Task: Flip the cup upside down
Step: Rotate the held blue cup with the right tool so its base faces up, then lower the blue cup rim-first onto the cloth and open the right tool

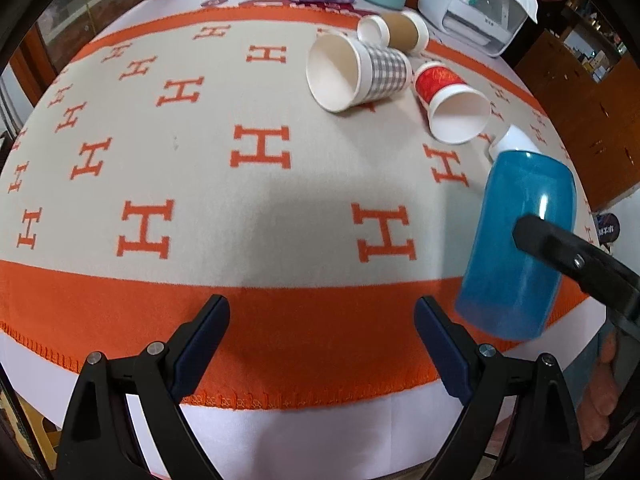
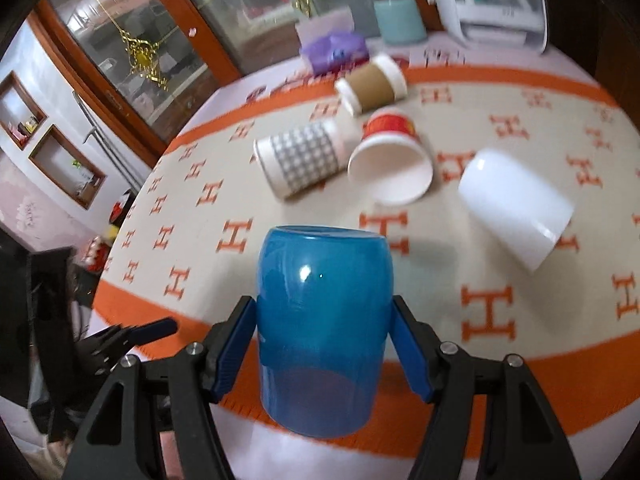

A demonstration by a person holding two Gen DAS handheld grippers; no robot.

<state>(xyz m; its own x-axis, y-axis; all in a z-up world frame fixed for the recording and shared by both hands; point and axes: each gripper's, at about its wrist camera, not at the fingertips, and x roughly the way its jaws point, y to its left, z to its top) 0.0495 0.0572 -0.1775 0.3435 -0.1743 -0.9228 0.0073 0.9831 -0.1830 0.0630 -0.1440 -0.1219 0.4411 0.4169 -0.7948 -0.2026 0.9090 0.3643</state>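
1. The right gripper [image 2: 325, 344] reached in from the near edge of the table, its two blue-padded fingers [image 2: 236, 348] clamped on opposite sides of the blue cup [image 2: 320, 320], pressing its lower half.
2. The blue cup was held off the tablecloth [image 2: 500, 380], over the near orange border. From the right wrist view its far end looked like a closed, slightly dished base and its near end the open mouth, though the translucent wall made that hard to be sure of.
3. From the left wrist view the same blue cup [image 1: 520, 240] hung tilted at the right side, with one black finger of the right gripper [image 1: 576, 260] crossing its side.
4. The left gripper [image 1: 322, 356] hovered low over the near edge of the tablecloth [image 1: 256, 240], pointing toward the middle of the table. Its fingers [image 1: 202, 344] were spread wide apart with nothing between them.
5. Beyond the blue cup lay four more cups on their sides: a white cup [image 2: 516, 208] to the right, a red cup [image 2: 390, 160] with its mouth toward the camera, a grey checked cup [image 2: 304, 158] touching it, and a brown cup [image 2: 372, 84] farther back.
6. At the table's far edge sat a purple packet [image 2: 334, 50], a pale green container [image 2: 400, 20] and a white appliance [image 2: 496, 4].
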